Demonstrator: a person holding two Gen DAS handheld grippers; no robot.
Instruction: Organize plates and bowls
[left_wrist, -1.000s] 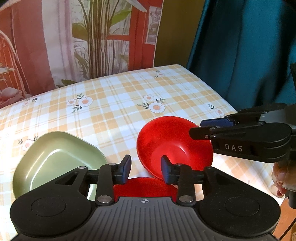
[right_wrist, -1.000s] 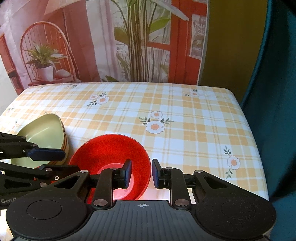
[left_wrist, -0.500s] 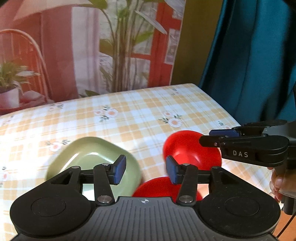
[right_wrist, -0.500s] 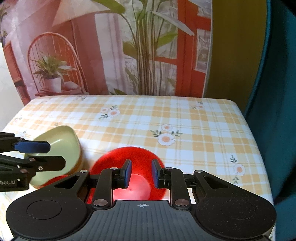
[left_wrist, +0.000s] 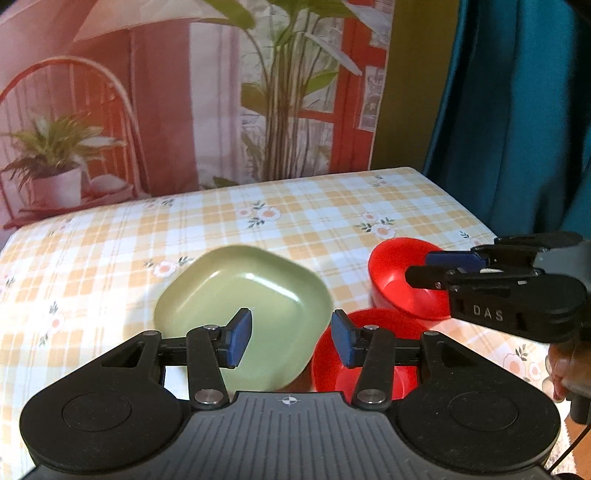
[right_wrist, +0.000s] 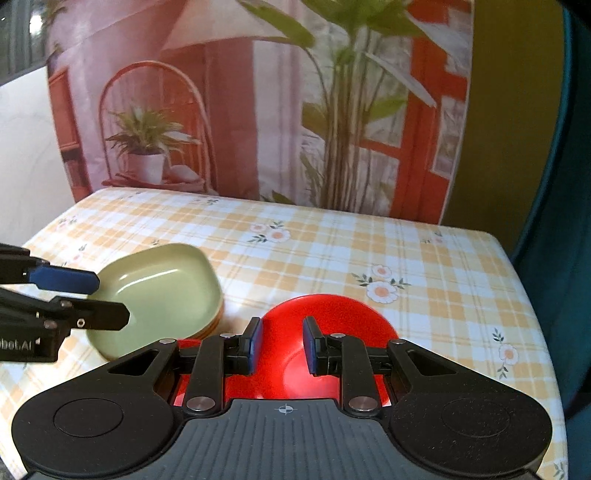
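Note:
A green squarish plate (left_wrist: 243, 295) lies on the checked tablecloth, on top of a stack whose orange edge shows in the right wrist view (right_wrist: 218, 317). A red bowl (left_wrist: 402, 280) stands to its right, and a second red dish (left_wrist: 332, 354) lies nearer me. My left gripper (left_wrist: 291, 338) is open and empty, above the green plate's near edge. My right gripper (right_wrist: 282, 345) is open and empty, above the red bowl (right_wrist: 332, 332); it also shows at the right in the left wrist view (left_wrist: 443, 266). The green plate (right_wrist: 159, 291) shows left in the right wrist view.
The table (right_wrist: 332, 251) has a yellow checked cloth with flowers. A printed backdrop with plants (right_wrist: 258, 110) hangs behind it. A teal curtain (left_wrist: 517, 110) hangs at the right, past the table's right edge.
Both grippers have drawn back and up from the dishes. My left gripper has shifted left, from the red bowl to the green plate, and its jaws have opened wider.

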